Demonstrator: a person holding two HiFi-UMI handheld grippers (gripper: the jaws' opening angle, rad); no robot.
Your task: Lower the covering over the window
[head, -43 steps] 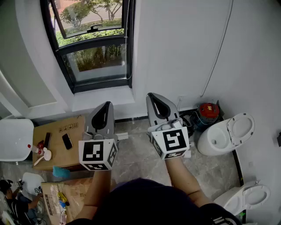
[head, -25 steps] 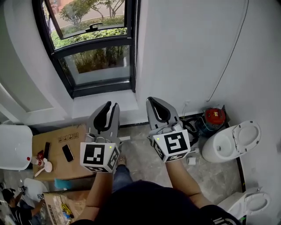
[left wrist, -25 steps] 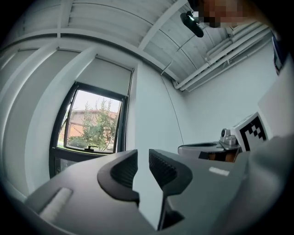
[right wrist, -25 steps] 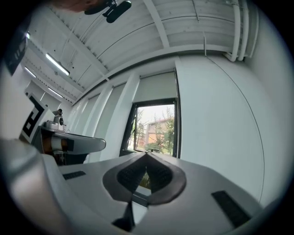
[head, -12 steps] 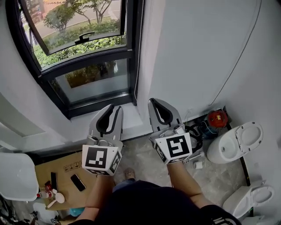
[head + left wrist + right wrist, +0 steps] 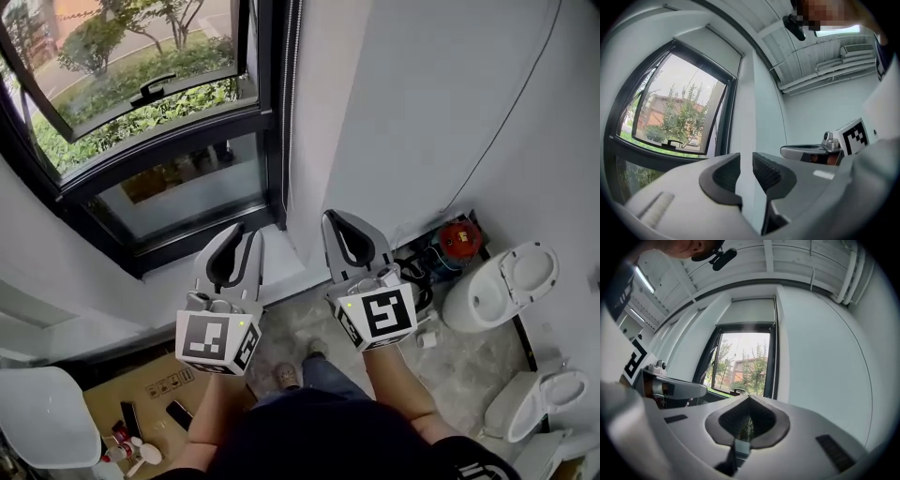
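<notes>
Facing the window (image 6: 141, 141), both empty grippers are being held level, seemingly for reaching the blind cord (image 6: 292, 75): left gripper (image 6: 246, 234) slightly parted, right gripper (image 6: 335, 217) closed.

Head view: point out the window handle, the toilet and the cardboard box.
window handle (image 6: 155, 89), head view, middle of the black lever on the open sash.
toilet (image 6: 480, 302), head view, its white bowl.
cardboard box (image 6: 131, 392), head view, bare brown top.
</notes>
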